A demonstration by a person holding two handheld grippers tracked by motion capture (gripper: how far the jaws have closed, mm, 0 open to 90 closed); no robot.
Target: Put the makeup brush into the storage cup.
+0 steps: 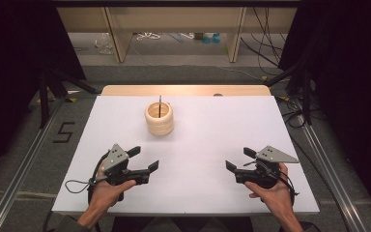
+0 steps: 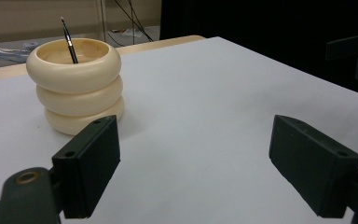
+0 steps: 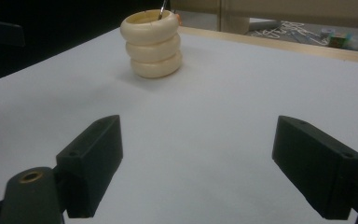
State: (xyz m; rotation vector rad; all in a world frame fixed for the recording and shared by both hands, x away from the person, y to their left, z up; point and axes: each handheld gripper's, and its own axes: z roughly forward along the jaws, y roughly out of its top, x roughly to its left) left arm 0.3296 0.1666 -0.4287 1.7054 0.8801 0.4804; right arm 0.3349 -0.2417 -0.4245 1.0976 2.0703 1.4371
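place: lab | cues: black curtains (image 1: pixel 19 43); aluminium rails (image 1: pixel 21 169); floor cables (image 1: pixel 265 48); white table (image 1: pixel 212 130)

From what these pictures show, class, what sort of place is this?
Probably a lab or workshop set up for recording. A white table stands between dark curtains, with loose cables on the floor beyond. Two hand-held tongs, left and right, rest open near a cream ringed pot.

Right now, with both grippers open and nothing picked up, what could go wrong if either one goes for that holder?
1. The thin brush leans in the cream ringed holder; a jaw brushing its exposed tip could probably flick it out.
2. The holder stands free on the white table, so a sideways nudge may slide or tip it.
3. The left gripper and right gripper point towards each other and might collide if both reach in.
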